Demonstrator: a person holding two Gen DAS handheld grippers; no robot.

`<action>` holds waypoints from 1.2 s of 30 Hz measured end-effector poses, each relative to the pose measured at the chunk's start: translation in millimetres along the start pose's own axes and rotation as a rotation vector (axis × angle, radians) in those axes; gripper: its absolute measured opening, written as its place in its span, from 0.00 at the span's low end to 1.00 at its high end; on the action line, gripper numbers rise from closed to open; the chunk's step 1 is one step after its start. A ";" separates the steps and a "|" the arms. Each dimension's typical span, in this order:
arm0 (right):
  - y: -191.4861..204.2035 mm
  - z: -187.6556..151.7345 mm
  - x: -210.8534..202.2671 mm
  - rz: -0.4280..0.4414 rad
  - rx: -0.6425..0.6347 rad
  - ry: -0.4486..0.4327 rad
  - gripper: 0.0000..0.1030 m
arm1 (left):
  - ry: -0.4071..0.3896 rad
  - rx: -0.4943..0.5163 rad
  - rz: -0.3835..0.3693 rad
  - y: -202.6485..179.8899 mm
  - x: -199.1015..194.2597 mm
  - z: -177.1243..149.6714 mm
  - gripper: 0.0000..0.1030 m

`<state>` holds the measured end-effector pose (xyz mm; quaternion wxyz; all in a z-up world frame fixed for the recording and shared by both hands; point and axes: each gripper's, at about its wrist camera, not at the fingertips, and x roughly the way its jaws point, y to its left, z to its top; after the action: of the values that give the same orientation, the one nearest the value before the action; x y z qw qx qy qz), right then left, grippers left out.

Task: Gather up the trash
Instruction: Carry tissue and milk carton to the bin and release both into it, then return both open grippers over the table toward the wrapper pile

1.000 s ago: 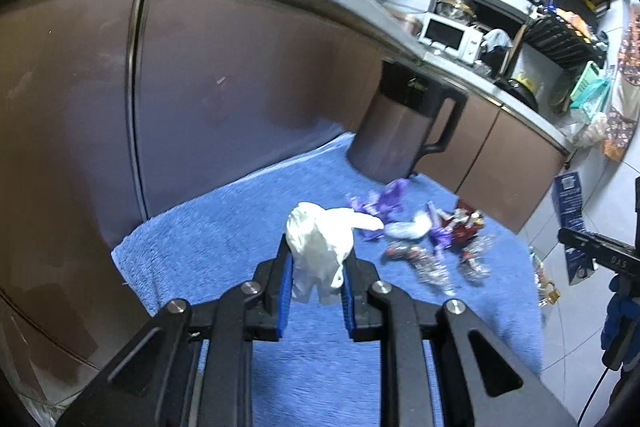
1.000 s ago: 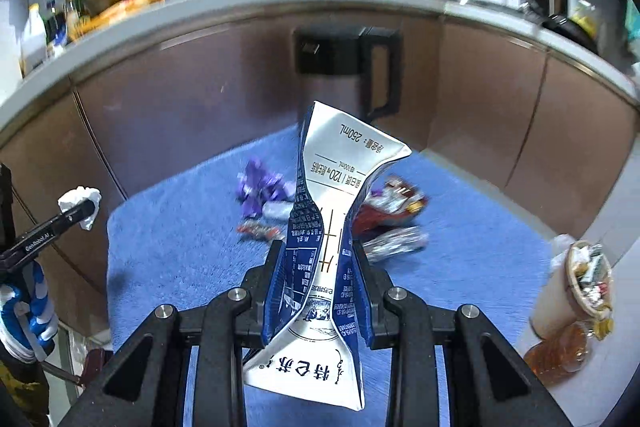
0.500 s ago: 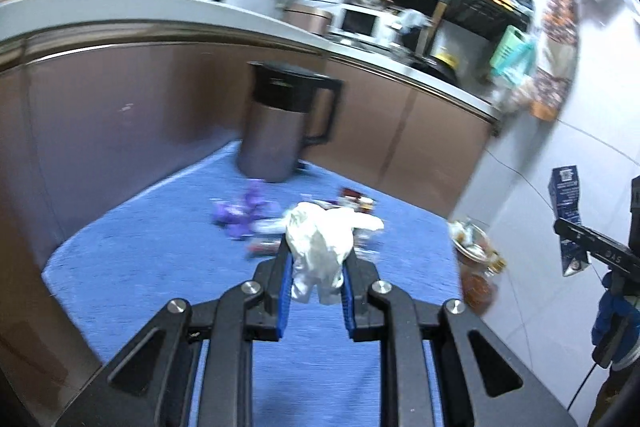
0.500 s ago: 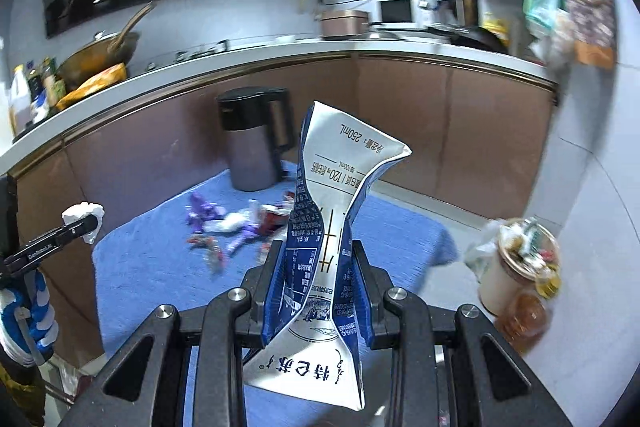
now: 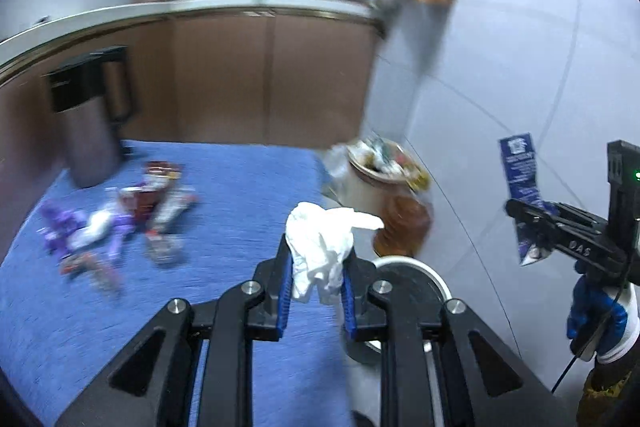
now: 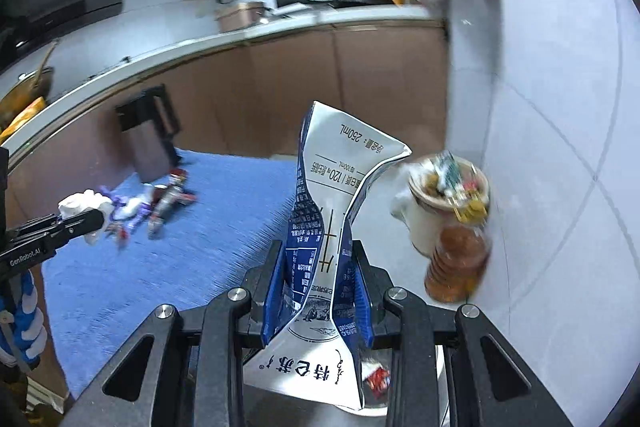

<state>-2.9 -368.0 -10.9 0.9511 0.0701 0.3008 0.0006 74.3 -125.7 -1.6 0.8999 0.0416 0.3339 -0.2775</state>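
Note:
My left gripper is shut on a crumpled white tissue, held in the air above the edge of the blue mat. My right gripper is shut on a squashed blue and white milk carton; it also shows in the left wrist view. Several candy wrappers lie on the mat to the left. A white-rimmed round bin sits just below and right of the left gripper, partly hidden by its fingers. Trash shows in it under the carton.
A dark kettle stands at the mat's far left by the brown cabinets. A full paper cup and an amber bottle stand on the tiled floor beside the mat.
Both grippers have swung right, away from the wrappers and towards the floor corner with the cup and bottle. The white-rimmed bin has come into view below them. Both grips are unchanged.

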 end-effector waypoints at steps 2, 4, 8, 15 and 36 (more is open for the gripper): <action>-18.9 -11.3 11.9 -0.005 0.042 0.024 0.28 | 0.042 0.024 -0.035 -20.3 23.5 2.6 0.19; -32.4 -23.3 24.3 -0.012 0.074 0.054 0.28 | 0.090 0.043 -0.081 -42.5 50.9 3.0 0.20; -58.8 -44.5 48.4 -0.029 0.127 0.109 0.29 | 0.169 0.029 -0.135 -69.5 97.2 2.1 0.20; -95.4 -78.1 98.7 -0.049 0.212 0.225 0.29 | 0.269 0.008 -0.168 -95.4 164.0 -8.5 0.22; -112.3 -100.2 125.1 -0.183 0.196 0.317 0.49 | 0.328 -0.114 -0.273 -93.5 197.2 -10.7 0.48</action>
<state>37.7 -460.4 -178.5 0.8766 0.1336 0.4504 -0.1042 141.7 -294.7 -122.6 0.7886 -0.0105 0.4933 -0.3668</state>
